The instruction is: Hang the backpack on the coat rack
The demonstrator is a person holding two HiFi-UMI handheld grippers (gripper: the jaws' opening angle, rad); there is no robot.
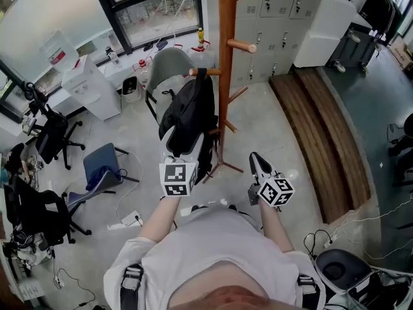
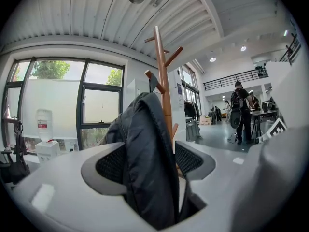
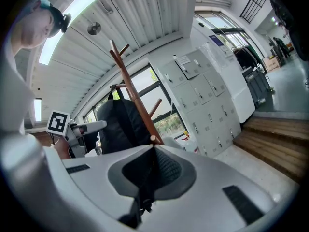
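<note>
– Left gripper [image 2: 152, 161], item one: condition?

– Jaws wide apart, with the lower part of the backpack [image 1: 187, 118] standing between them. The right-hand pad [image 2: 190, 159] is clear of the cloth, so nothing is pinched. Right gripper [image 3: 153, 151], item two: jaws together, nothing made out between them. It sits to the right of the rack, apart from the bag.

– Backpack, location?

– One, black, just beyond the left gripper. It hangs by its top loop from a peg [image 1: 205, 72] on the left side of the coat rack [image 1: 226, 50], body down beside the pole.

– Status of the job?

– Judged as good as done, since the peg appears to carry the load. Left to do: draw the left gripper back clear of the bag and see that it settles.

– Tally, near to far?

– Grippers, two. Backpack, one. Coat rack, one, wooden, with several pegs and one in use. Grey chair [image 1: 169, 63], one, just behind the bag. Lockers [image 1: 277, 8], one bank, far right.
</note>
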